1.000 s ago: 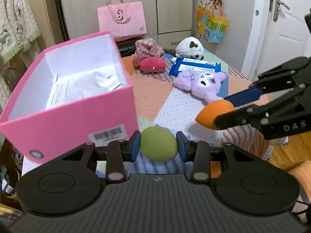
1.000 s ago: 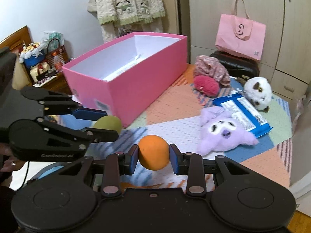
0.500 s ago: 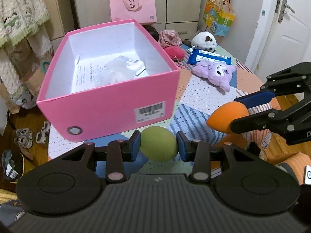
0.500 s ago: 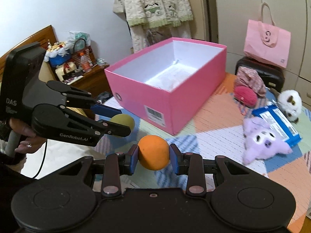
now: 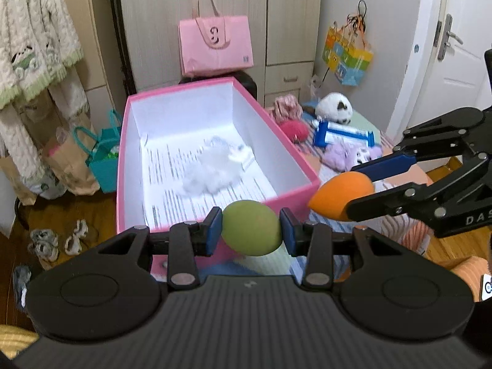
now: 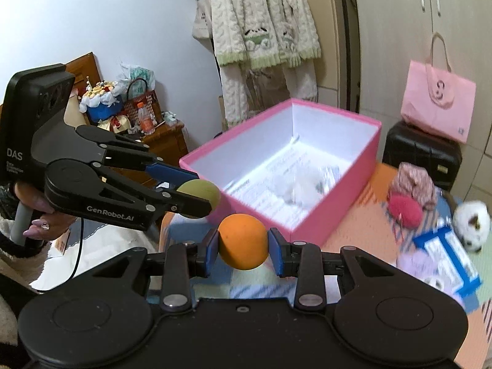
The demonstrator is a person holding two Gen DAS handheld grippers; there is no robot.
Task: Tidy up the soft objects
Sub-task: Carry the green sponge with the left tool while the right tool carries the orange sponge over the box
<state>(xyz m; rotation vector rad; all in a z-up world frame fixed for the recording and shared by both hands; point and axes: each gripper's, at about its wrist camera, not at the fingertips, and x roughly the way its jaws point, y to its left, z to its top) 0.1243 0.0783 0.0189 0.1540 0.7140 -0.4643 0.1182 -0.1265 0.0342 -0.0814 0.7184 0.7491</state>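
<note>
My left gripper (image 5: 250, 229) is shut on a green egg-shaped sponge (image 5: 250, 227), held just at the near wall of the open pink box (image 5: 295, 160). My right gripper (image 6: 243, 247) is shut on an orange egg-shaped sponge (image 6: 243, 241), held beside the box's near corner; in the left wrist view that orange sponge (image 5: 338, 195) hangs to the right of the box's rim. The pink box (image 6: 347, 184) holds a printed sheet and a white fluffy wad (image 5: 209, 172). In the right wrist view the left gripper (image 6: 200, 196) holds the green sponge (image 6: 201, 193) just above and left of the orange one.
On the patchwork cloth right of the box lie a purple plush (image 5: 353, 153), a blue packet (image 5: 341, 130), a white-and-brown plush (image 5: 333, 107), a red pouch (image 5: 293, 129) and a patterned pouch (image 5: 284, 107). A black case with a pink bag (image 6: 436, 104) stands behind. A hand (image 6: 40, 209) grips the left handle.
Both grippers have risen with their sponges and come up to the box; I now look down into it from above its near wall. The grips have not changed.
</note>
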